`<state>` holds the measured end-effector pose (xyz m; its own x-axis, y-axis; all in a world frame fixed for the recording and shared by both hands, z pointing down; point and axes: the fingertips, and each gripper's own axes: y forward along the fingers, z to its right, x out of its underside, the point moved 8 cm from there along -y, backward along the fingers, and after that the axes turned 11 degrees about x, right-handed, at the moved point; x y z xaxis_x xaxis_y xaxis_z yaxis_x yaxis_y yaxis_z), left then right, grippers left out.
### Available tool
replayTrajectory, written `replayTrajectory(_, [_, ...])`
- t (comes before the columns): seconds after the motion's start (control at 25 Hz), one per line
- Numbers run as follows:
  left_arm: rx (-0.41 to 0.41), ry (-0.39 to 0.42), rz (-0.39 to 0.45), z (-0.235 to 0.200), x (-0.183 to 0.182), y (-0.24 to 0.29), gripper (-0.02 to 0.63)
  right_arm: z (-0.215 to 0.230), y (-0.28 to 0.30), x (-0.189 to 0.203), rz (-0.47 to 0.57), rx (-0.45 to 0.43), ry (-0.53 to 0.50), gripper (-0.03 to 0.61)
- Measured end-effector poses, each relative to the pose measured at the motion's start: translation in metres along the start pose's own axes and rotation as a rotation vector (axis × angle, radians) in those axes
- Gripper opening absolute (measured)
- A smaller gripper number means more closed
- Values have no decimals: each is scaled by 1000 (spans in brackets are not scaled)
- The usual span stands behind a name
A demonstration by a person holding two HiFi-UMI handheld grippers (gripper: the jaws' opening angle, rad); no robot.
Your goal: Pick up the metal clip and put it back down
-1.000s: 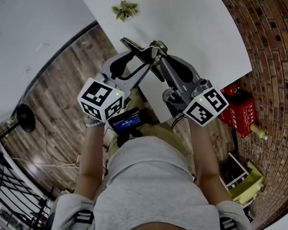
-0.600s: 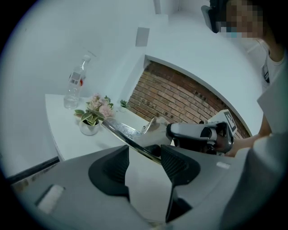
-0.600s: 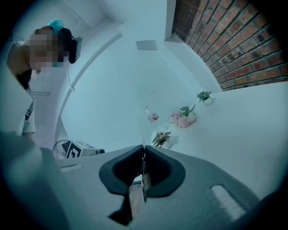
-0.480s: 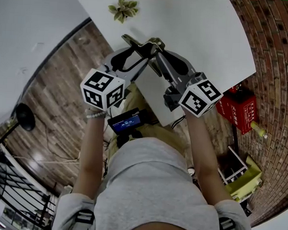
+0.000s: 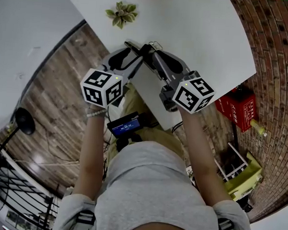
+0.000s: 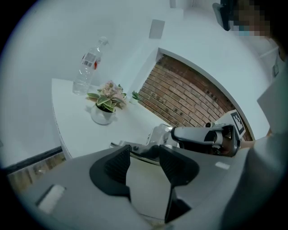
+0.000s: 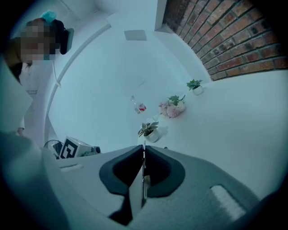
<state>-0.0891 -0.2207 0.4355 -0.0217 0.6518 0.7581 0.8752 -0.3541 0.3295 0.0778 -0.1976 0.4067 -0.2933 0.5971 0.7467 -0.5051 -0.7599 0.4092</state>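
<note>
Meeting tip to tip over the white table's [image 5: 201, 33] near edge are two hand-held claws. On the left, the left claw [image 6: 144, 162] has its jaws spread, having just been closing slightly, with the metal clip [image 6: 158, 135] lying across their tips; on the right, the right claw [image 7: 143, 155] is clenched on the clip's thin metal edge

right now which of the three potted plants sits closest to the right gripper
The spiky green plant in the white pot, just past the right gripper. The pink-flowered plant and the small green one stand farther back.
</note>
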Motion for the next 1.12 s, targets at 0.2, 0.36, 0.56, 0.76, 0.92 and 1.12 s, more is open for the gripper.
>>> replayTrajectory(0.2, [-8,-25,14,-6,1,-1,194,10,10,5,-18,46,22,18])
replayTrajectory(0.36, [-17,-15,23,-8,-2,-4,169,16,21,9,-37,72,19,20])
replayTrajectory(0.56, [-18,2,23,-6,-5,-4,151,23,29,7,-55,120,-38,31])
replayTrajectory(0.76, [-22,19,28,-1,-7,-3,132,27,34,5,-75,164,-126,49])
replayTrajectory(0.92, [-50,59,47,7,-12,-7,93,27,33,3,-62,190,-174,70])
replayTrajectory(1.12, [-106,141,92,21,-22,-17,6,25,19,-8,-1,237,-253,59])
